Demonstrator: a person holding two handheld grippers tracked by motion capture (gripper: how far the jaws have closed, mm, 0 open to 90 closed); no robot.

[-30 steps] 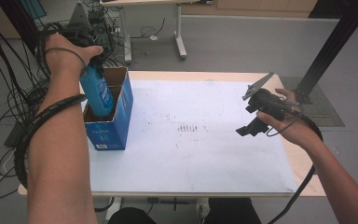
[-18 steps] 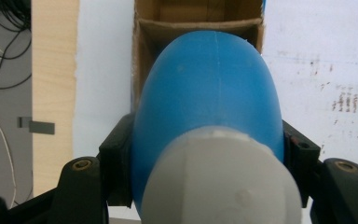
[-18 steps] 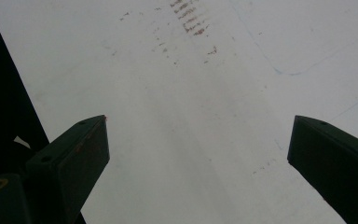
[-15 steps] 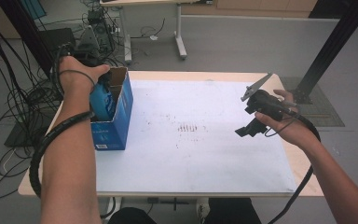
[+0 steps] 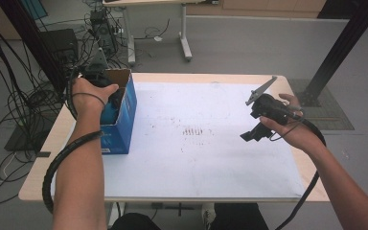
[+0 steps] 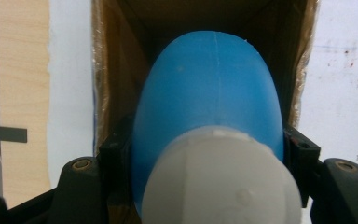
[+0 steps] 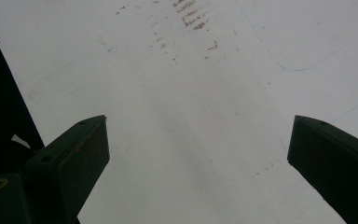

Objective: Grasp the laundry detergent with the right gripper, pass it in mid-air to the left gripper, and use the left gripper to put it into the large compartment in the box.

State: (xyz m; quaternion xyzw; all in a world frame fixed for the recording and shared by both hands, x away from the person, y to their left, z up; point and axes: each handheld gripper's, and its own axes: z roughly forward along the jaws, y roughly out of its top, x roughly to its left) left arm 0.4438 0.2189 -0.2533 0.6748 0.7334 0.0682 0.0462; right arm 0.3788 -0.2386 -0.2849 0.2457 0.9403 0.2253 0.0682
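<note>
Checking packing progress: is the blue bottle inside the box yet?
Partly in. The blue bottle reaches down into the open box, the left gripper shut on it.

left hand (image 5: 90, 93): lower than a second ago, now down at the rim of the blue cardboard box (image 5: 124, 125)
left gripper (image 5: 111, 98): sinks with it, top now level with the box opening
blue bottle (image 6: 209, 107): earlier stuck up well above the box, now its body sits deep between the brown inner walls, white cap (image 6: 221, 179) nearest the jaws

Box (image 5: 120, 122) on table (image 5: 230, 187) left edge; bottle (image 6: 209, 93) inside box.
</note>
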